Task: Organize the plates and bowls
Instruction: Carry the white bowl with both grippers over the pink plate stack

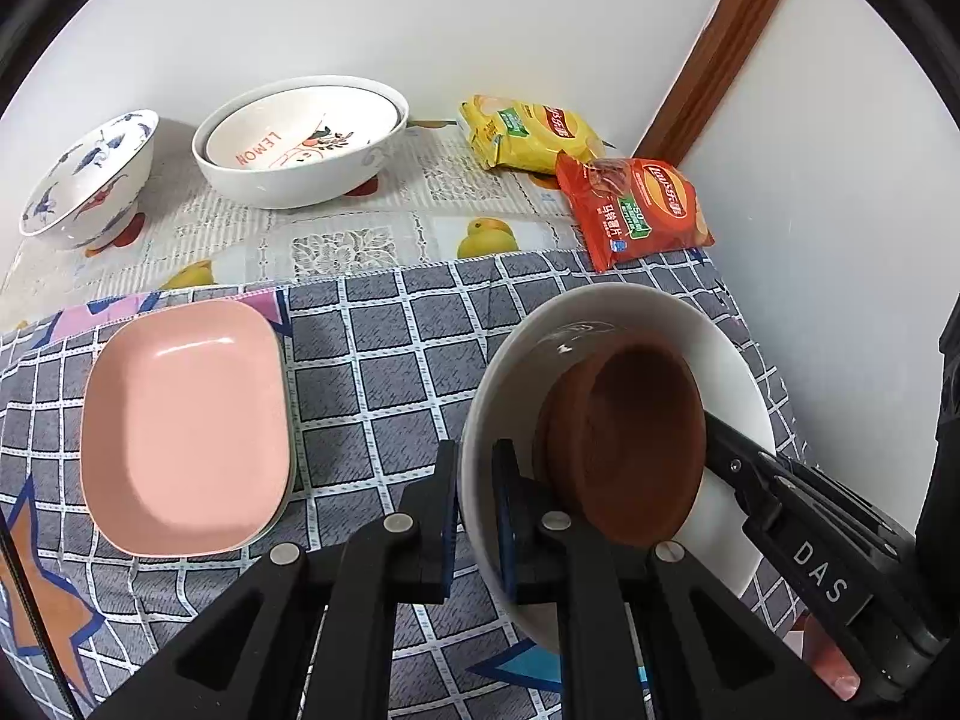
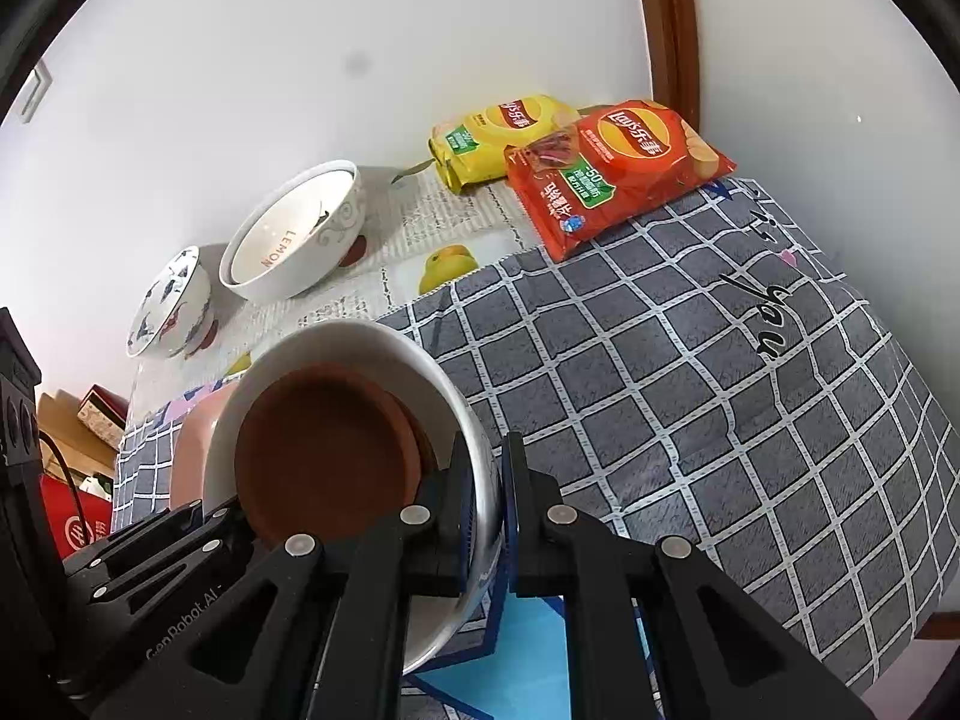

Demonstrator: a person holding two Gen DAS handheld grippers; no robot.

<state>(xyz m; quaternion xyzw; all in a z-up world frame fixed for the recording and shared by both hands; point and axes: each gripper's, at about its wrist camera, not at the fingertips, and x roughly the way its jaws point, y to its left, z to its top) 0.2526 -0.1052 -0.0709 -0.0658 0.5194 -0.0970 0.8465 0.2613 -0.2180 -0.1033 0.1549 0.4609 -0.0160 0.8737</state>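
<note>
A white bowl (image 1: 729, 372) holds a brown dish (image 1: 630, 438) inside it. My left gripper (image 1: 477, 510) is shut on the bowl's left rim. My right gripper (image 2: 486, 510) is shut on the opposite rim of the same white bowl (image 2: 360, 339), with the brown dish (image 2: 324, 450) inside. A pink rectangular dish (image 1: 180, 426) lies on the checked cloth to the left. At the back stand a large white bowl (image 1: 300, 174) with a "LEMON" plate (image 1: 288, 138) in it, and a blue-patterned bowl (image 1: 90, 180).
A yellow chip bag (image 1: 528, 132) and a red chip bag (image 1: 636, 210) lie at the back right by the wall. The checked cloth (image 2: 690, 372) covers the table's front and right. Boxes (image 2: 84, 420) sit beyond the left edge.
</note>
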